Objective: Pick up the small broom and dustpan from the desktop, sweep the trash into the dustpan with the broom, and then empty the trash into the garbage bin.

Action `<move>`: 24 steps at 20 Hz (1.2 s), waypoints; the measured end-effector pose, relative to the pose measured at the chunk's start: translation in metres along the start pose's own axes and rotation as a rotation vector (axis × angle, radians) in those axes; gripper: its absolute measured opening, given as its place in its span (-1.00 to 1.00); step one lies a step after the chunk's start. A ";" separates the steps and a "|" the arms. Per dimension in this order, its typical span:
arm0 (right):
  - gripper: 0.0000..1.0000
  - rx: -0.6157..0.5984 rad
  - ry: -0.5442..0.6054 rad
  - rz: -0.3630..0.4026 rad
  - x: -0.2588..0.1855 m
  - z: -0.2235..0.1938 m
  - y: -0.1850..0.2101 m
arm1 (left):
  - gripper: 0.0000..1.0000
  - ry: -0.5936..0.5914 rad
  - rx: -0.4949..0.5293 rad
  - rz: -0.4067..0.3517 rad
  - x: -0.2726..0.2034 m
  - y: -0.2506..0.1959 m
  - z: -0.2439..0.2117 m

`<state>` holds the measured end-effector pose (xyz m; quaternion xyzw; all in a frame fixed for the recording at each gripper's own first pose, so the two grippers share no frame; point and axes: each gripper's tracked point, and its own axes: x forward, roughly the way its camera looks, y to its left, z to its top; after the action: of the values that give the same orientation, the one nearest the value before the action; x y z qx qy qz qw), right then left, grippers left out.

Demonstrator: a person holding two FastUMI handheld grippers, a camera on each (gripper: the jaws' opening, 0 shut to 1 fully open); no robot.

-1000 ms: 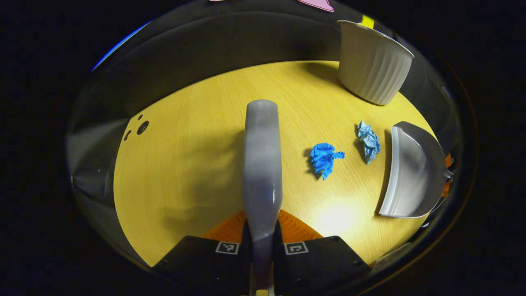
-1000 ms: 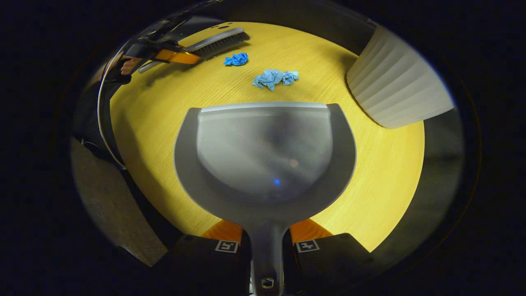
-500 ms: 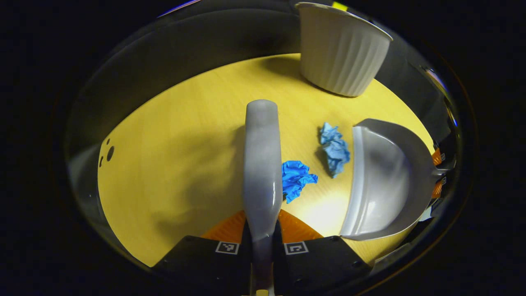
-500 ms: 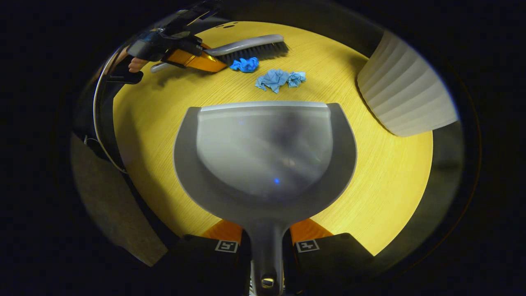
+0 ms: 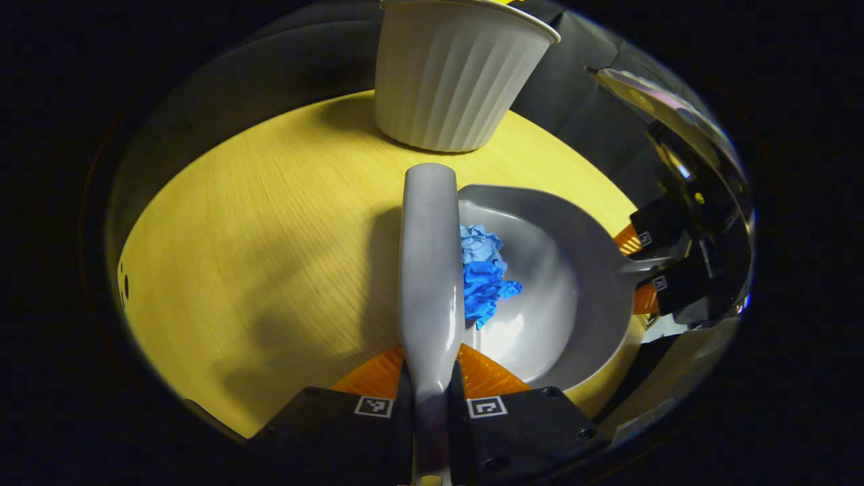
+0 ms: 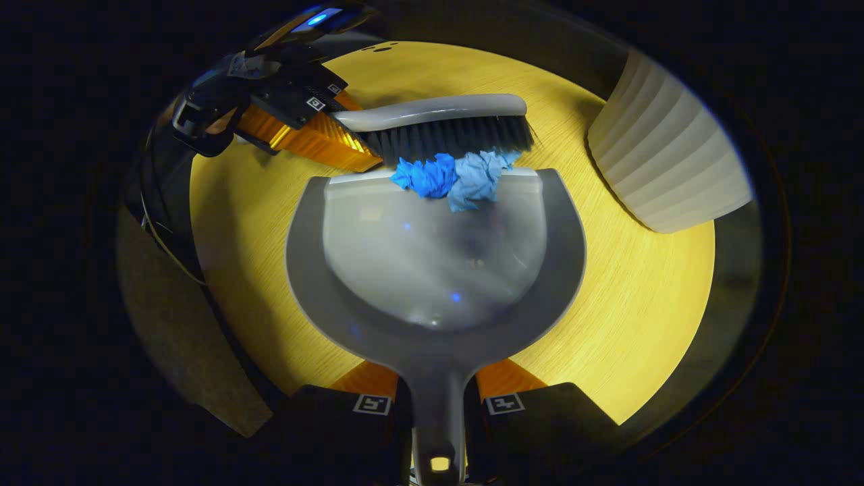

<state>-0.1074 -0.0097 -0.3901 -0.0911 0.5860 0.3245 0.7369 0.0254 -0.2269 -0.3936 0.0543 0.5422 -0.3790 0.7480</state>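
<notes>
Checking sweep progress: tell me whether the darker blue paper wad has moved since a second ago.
Yes. In the right gripper view the darker wad moved toward the dustpan, now on its front lip.

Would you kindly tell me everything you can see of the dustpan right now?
The dustpan is grey, smooth plastic by its look, with a shallow scoop, a raised curved rim and a short handle. It lies flat on the yellow table, its handle gripped in the right claw. Two crumpled blue paper wads sit on its front lip, pressed by the broom.
</notes>
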 end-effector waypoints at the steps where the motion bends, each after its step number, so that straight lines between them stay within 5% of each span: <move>1: -0.29 0.011 -0.012 -0.003 0.001 0.001 0.001 | -0.49 -0.007 -0.006 0.008 -0.004 0.003 0.000; 9: -0.29 0.096 -0.072 -0.025 -0.005 -0.001 0.012 | -0.50 -0.111 -0.109 0.086 -0.028 0.021 -0.001; 12: -0.29 0.089 -0.053 -0.035 -0.007 -0.004 0.011 | -0.50 -0.037 -0.131 0.157 -0.012 0.039 -0.007; 18: -0.29 0.079 -0.048 -0.044 -0.007 -0.007 0.011 | -0.50 0.063 -0.086 0.069 0.031 0.011 -0.005; 24: -0.28 0.092 -0.028 -0.038 -0.010 -0.001 0.012 | -0.50 0.036 -0.006 -0.032 0.015 -0.025 0.007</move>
<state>-0.1163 -0.0042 -0.3781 -0.0638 0.5881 0.2846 0.7544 0.0167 -0.2560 -0.3957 0.0502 0.5576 -0.3881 0.7321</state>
